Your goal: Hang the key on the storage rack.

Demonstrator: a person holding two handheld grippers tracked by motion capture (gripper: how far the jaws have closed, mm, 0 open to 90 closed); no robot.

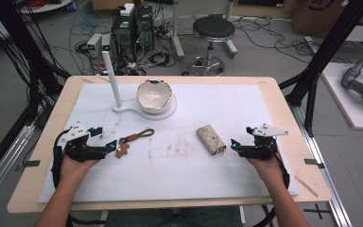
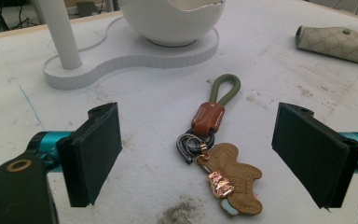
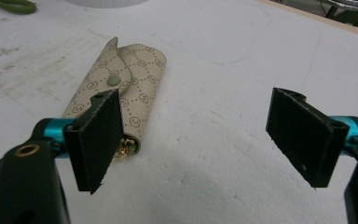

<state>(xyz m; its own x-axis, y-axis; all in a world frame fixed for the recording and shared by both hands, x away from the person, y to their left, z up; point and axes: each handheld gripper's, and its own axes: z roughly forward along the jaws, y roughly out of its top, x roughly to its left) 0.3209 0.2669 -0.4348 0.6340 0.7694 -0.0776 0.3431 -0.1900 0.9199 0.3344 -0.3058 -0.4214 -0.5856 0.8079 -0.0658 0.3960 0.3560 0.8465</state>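
Note:
A keychain [image 1: 132, 139] with an olive loop, a brown leather sleeve, metal rings and a tan bear charm [image 2: 233, 182] lies on the white mat. My left gripper [image 1: 101, 139] is open just left of it, and the keychain [image 2: 212, 140] lies on the mat between and ahead of its jaws. A beige patterned key pouch [image 1: 211, 139] lies right of centre, snapped closed. My right gripper [image 1: 242, 137] stands open just right of the pouch [image 3: 121, 91], which lies beside its left jaw. Neither gripper holds anything.
A white bowl [image 1: 154, 96] sits on a white stand base [image 1: 123, 109] with an upright white post [image 1: 111, 75] at the back of the mat [image 1: 179, 165]. A stool [image 1: 212, 33], computers and cables stand on the floor beyond the table.

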